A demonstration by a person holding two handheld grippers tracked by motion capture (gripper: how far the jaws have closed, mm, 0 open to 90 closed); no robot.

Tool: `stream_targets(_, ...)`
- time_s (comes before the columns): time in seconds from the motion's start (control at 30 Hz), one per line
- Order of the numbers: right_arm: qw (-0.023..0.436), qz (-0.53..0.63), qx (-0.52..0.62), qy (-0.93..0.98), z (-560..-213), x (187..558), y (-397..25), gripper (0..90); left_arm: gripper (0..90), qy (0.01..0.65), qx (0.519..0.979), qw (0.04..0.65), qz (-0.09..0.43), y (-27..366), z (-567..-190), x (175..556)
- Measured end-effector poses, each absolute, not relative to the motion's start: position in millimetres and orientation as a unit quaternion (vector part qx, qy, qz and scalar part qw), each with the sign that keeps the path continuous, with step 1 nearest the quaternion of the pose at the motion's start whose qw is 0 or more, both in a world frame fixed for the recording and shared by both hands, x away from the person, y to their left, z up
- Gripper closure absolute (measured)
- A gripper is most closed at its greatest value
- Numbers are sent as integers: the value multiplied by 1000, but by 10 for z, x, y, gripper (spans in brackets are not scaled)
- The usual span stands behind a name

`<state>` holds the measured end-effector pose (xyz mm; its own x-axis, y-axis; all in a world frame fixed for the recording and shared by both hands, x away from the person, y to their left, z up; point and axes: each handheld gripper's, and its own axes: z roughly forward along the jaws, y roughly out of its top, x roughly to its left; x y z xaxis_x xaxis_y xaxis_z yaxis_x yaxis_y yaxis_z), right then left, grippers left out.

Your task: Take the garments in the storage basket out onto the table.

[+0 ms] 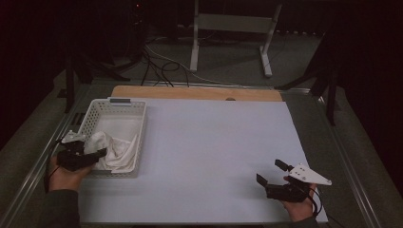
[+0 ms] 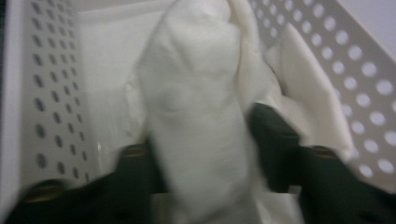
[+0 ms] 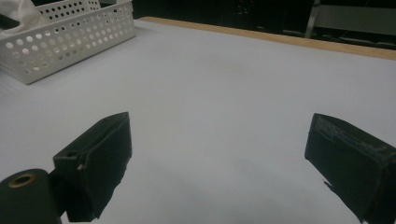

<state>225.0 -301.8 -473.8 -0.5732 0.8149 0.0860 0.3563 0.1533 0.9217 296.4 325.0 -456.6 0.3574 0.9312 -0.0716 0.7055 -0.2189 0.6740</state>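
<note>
Left hand-held gripper (image 1: 97,154) pinching crumpled white cloth (image 1: 116,149) inside white perforated plastic basket (image 1: 124,108) at counter's (image 1: 214,142) left edge. Right hand-held gripper (image 1: 272,172) hovers low over bare white counter surface, near right corner, jaws spread wide, holding nothing.

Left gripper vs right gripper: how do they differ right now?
The left gripper is shut on the white cloth; the right gripper stands wide open with nothing between its jaws. The left gripper reaches into the white basket at the table's left; the right gripper is above the bare sheet, far from the basket. Both are hand-held, with black jaws.
</note>
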Motion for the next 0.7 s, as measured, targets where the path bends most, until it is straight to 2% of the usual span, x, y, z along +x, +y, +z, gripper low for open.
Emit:
stream_targets(0.07,224,511,402,726,-4740,2253,-3019,75,774,531,766,321,170,3247,-4557,2958)
stream_targets(0.13,224,510,404,726,-4739,2251,-3014,75,828,530,763,328,169,3246,-4533,2953)
stream_targets(0.7,221,513,408,722,-4739,2254,-3027,75,845,516,742,383,190,3206,-4227,2964)
